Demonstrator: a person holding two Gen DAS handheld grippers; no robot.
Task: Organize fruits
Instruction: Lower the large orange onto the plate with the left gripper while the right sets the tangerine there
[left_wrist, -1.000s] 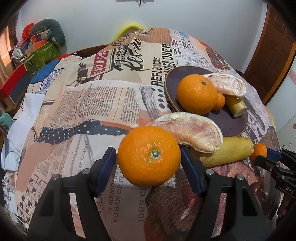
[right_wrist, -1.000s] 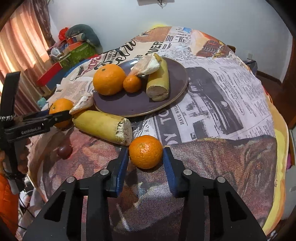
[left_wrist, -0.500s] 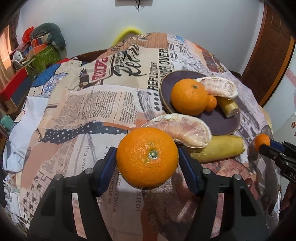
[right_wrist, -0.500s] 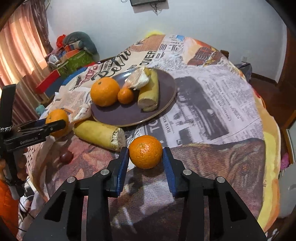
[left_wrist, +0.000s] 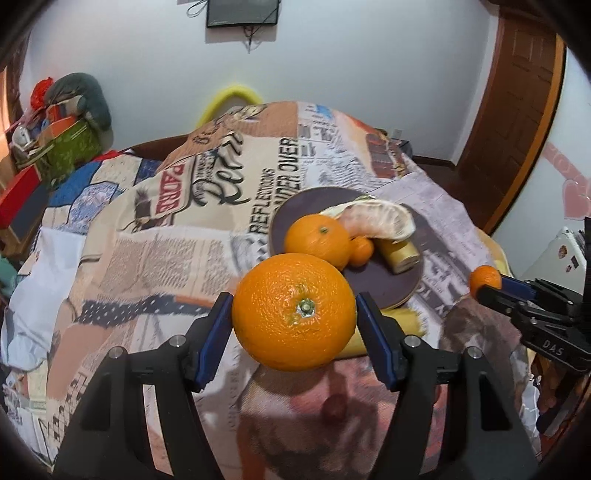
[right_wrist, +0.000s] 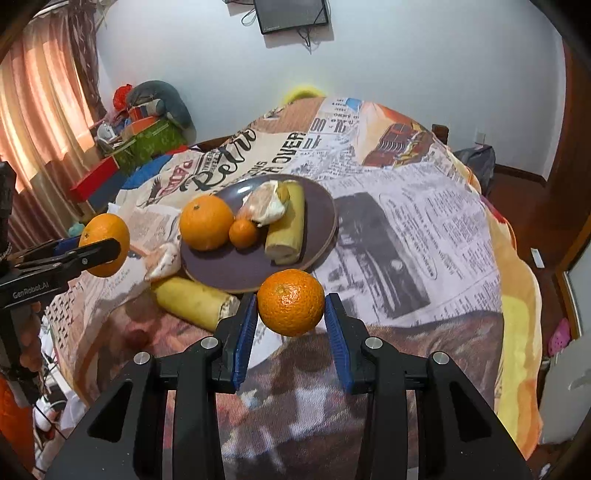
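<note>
My left gripper (left_wrist: 293, 325) is shut on a large orange (left_wrist: 294, 311) and holds it in the air above the table. My right gripper (right_wrist: 290, 314) is shut on a small orange (right_wrist: 291, 302), also lifted. A dark purple plate (right_wrist: 317, 214) (left_wrist: 373, 280) holds a large orange (right_wrist: 206, 221), a tiny orange (right_wrist: 242, 233), a peeled pomelo segment (right_wrist: 266, 205) and a banana piece (right_wrist: 288, 225). A second banana piece (right_wrist: 192, 299) and another pomelo segment (right_wrist: 162, 260) lie on the cloth beside the plate's near left edge.
The table is covered by a newspaper-print cloth (right_wrist: 399, 206). A small dark red fruit (left_wrist: 334, 408) lies on the cloth near the front. Boxes and clutter (right_wrist: 144, 129) stand at the far left by a curtain. A wooden door (left_wrist: 517, 110) is on the right.
Both grippers have risen from the table, each carrying its orange upward. The fruit on the plate and cloth has not moved.
</note>
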